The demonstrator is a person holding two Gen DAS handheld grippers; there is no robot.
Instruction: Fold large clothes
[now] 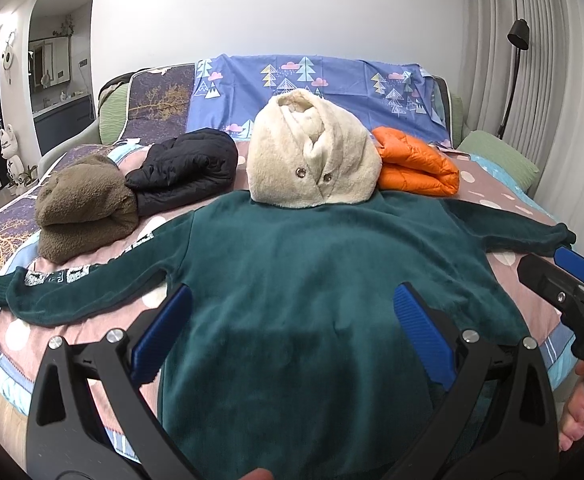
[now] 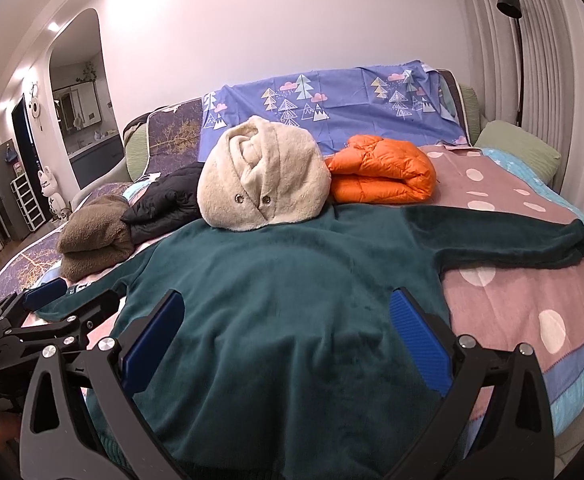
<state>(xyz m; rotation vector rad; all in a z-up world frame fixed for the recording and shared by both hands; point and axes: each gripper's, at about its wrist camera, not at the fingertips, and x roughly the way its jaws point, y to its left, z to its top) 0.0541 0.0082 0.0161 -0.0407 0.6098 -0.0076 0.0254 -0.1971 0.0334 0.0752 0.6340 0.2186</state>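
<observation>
A dark teal fleece sweater (image 1: pixel 311 280) lies flat on the bed (image 2: pixel 531 300), hem toward the fingers and neck away, so its body runs lengthwise ahead of them and its sleeves spread out to either side; the plush fabric looks smooth, with a white patterned band along the left sleeve; the left gripper (image 1: pixel 292 328) and the right gripper (image 2: pixel 286 332) both hover over the lower body, blue-padded fingers spread wide and empty; beyond the fingertips a folded cream fuzzy coat (image 1: pixel 315 152) sits on the neckline; left of it lie a black puffer jacket (image 1: pixel 184 168) and a brown fleece bundle (image 1: pixel 84 212), right of it a folded orange puffer jacket (image 1: pixel 415 168).
</observation>
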